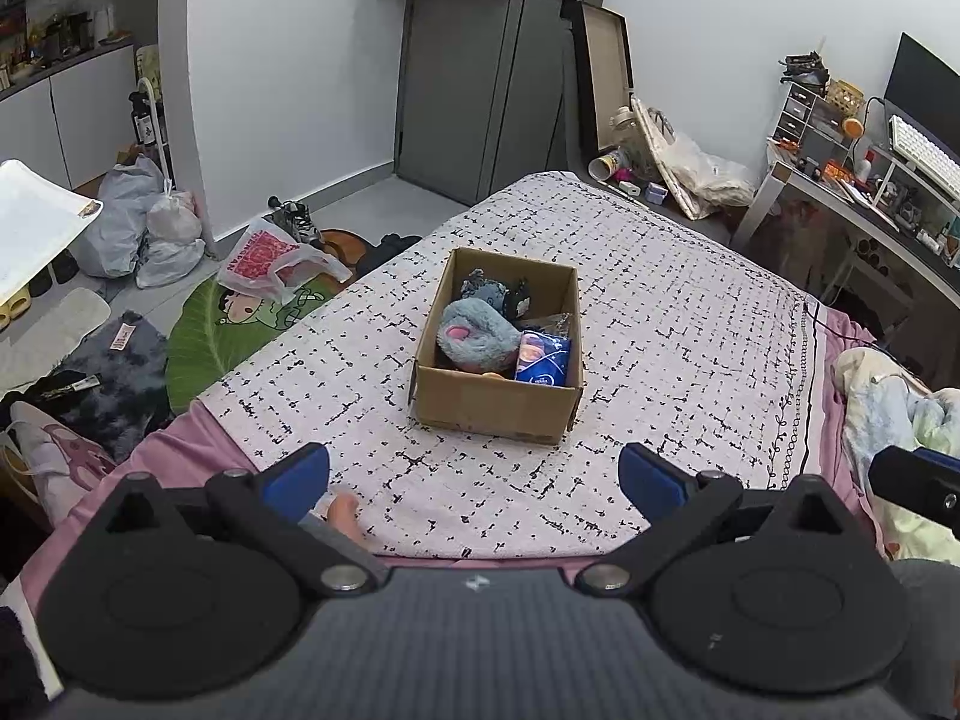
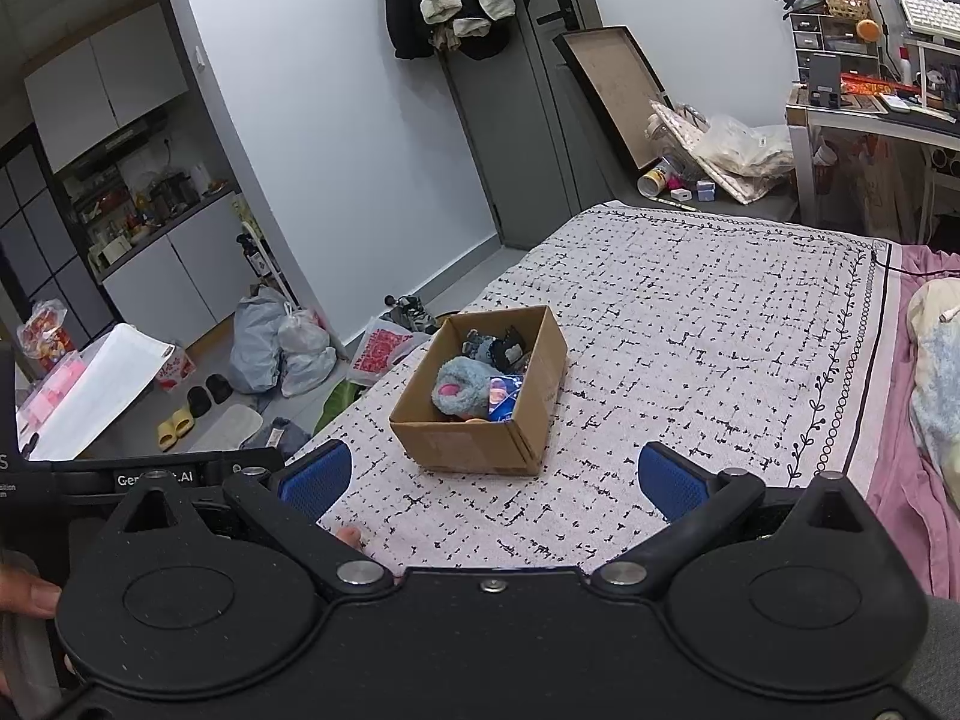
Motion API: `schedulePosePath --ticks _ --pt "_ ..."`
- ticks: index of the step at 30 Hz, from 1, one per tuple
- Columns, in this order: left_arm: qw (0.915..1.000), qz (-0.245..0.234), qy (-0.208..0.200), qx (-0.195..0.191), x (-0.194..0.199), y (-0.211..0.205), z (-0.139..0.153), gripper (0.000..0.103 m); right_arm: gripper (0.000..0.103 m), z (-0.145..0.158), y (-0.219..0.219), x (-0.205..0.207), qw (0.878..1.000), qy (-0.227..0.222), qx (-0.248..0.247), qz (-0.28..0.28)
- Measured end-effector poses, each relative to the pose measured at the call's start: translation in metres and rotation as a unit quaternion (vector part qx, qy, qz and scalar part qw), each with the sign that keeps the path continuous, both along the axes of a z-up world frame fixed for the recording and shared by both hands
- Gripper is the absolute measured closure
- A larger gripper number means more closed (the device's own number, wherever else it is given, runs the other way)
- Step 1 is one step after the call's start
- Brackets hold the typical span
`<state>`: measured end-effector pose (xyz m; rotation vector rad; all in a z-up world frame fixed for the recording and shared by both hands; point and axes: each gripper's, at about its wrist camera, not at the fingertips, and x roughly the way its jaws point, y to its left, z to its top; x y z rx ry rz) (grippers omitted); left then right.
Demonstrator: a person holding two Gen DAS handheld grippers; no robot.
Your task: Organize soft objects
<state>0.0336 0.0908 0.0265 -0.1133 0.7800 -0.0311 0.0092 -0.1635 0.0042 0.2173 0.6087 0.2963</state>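
Observation:
A cardboard box (image 1: 492,405) (image 2: 468,438) stands on the patterned bed cover (image 1: 690,324) (image 2: 720,324). Inside it lie a blue-grey plush toy (image 1: 477,336) (image 2: 465,390), a smaller grey soft item (image 1: 489,291) (image 2: 480,348) at the far end, and a blue packet (image 1: 543,360) (image 2: 503,399). My left gripper (image 1: 474,477) hovers open in front of the box, nothing between its blue pads. My right gripper (image 2: 492,483) is open too, just short of the box's near side, and empty. The right gripper's tip (image 1: 918,480) shows at the edge of the left wrist view.
Plastic bags (image 1: 144,222) (image 2: 282,348), shoes and a green mat (image 1: 210,330) crowd the floor left of the bed. A desk (image 1: 864,210) (image 2: 870,114) with clutter stands at the right. Bedding (image 1: 900,420) (image 2: 936,372) is bunched at the bed's right. A door (image 1: 480,72) is behind.

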Motion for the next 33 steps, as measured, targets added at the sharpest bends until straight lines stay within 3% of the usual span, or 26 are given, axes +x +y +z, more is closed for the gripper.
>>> schedulePosePath --ticks 23,29,33 --pt "1.0000 -0.002 0.004 -0.003 0.004 0.000 0.001 0.001 0.000 -0.003 0.002 0.003 1.000 0.004 0.001 0.000" --pt "0.9997 -0.003 -0.023 -0.003 -0.001 -0.002 0.002 0.001 0.000 -0.007 0.001 0.007 1.000 0.005 0.009 -0.008" --pt "0.9998 -0.003 -0.015 -0.009 0.006 -0.001 -0.003 0.001 0.000 -0.016 0.001 0.013 1.000 0.014 0.015 -0.011"
